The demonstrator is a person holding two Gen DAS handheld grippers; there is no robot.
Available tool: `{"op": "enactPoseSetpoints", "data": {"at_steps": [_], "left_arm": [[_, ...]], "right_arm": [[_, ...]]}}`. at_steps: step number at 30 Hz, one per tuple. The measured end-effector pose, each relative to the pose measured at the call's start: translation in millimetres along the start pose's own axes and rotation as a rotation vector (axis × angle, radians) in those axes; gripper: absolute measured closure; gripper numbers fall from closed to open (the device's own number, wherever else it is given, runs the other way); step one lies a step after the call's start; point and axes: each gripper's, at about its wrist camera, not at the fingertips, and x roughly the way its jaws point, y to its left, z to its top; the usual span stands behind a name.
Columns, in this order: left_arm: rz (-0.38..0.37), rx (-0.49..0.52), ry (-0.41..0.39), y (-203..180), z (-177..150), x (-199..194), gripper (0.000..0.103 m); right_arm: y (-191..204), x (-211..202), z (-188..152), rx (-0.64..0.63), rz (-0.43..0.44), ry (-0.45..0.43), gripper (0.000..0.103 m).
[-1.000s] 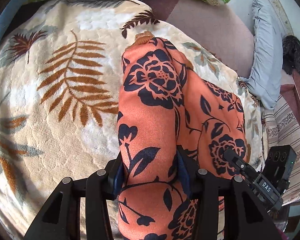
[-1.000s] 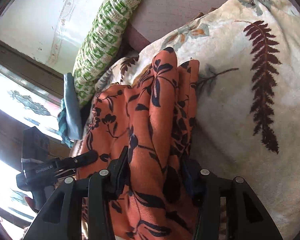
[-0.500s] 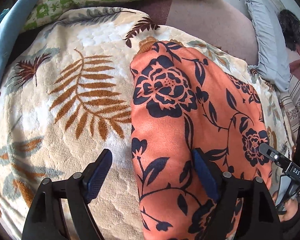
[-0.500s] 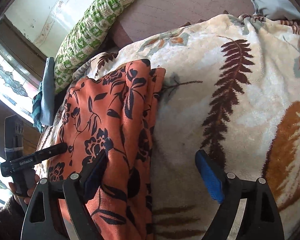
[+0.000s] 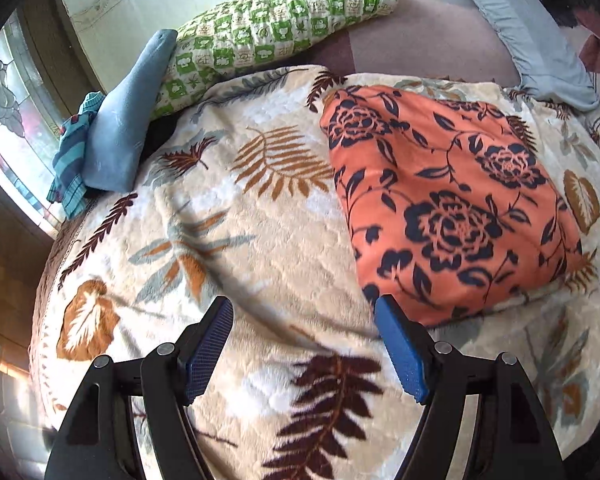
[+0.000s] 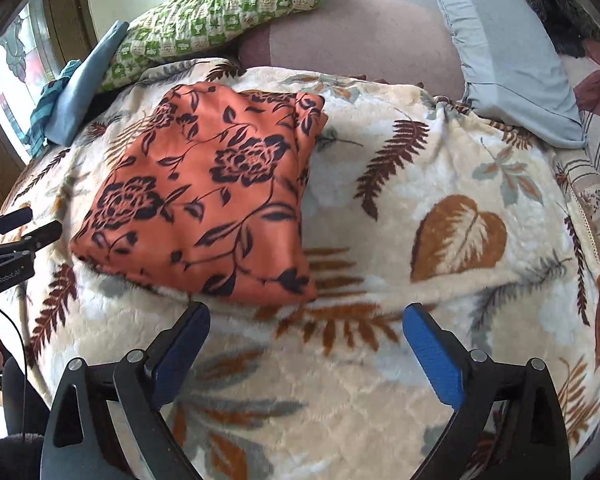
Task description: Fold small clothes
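Cloth: the orange flowered cloth (image 5: pixel 452 200) is lying folded on the leaf-print blanket (image 5: pixel 228 240), free of both my tongs.
Left tongs: my left tongs (image 5: pixel 304 322) are standing spread over the blanket, pinching nothing, the cloth just beside the right pad.
Right tongs: my right tongs (image 6: pixel 306 322) are opening wider, nothing between them.
Behind: a green checked pillow (image 5: pixel 276 28) is leaning by the wall.
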Motion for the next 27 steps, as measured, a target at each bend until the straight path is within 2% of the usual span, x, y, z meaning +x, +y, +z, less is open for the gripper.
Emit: {"op": "enactPoseSetpoints", "data": {"at_steps": [4, 10, 16, 22, 27], "left_arm": [[0.023, 0.008, -0.008, -6.2, -38.3, -26.0, 0.029], [0.041, -0.005, -0.019, -7.4, -65.5, -51.1, 0.03], [0.001, -0.046, -0.036, -3.2, -70.8, -70.8, 0.031], [-0.071, -0.048, -0.005, -2.2, -72.4, -74.3, 0.031], [-0.097, -0.032, -0.017, -3.8, -72.0, -82.8, 0.031]], "right_arm": [[15.0, -18.6, -28.0, -0.016, -0.033, -0.013, 0.004], [28.8, -48.7, -40.0, -0.037, -0.069, -0.084, 0.001], [37.6, -63.5, -49.1, -0.074, -0.075, -0.111, 0.0], [37.7, -73.6, -57.8, -0.089, -0.086, -0.138, 0.0], [32.6, -76.2, -60.2, -0.088, -0.083, -0.139, 0.0]]}}
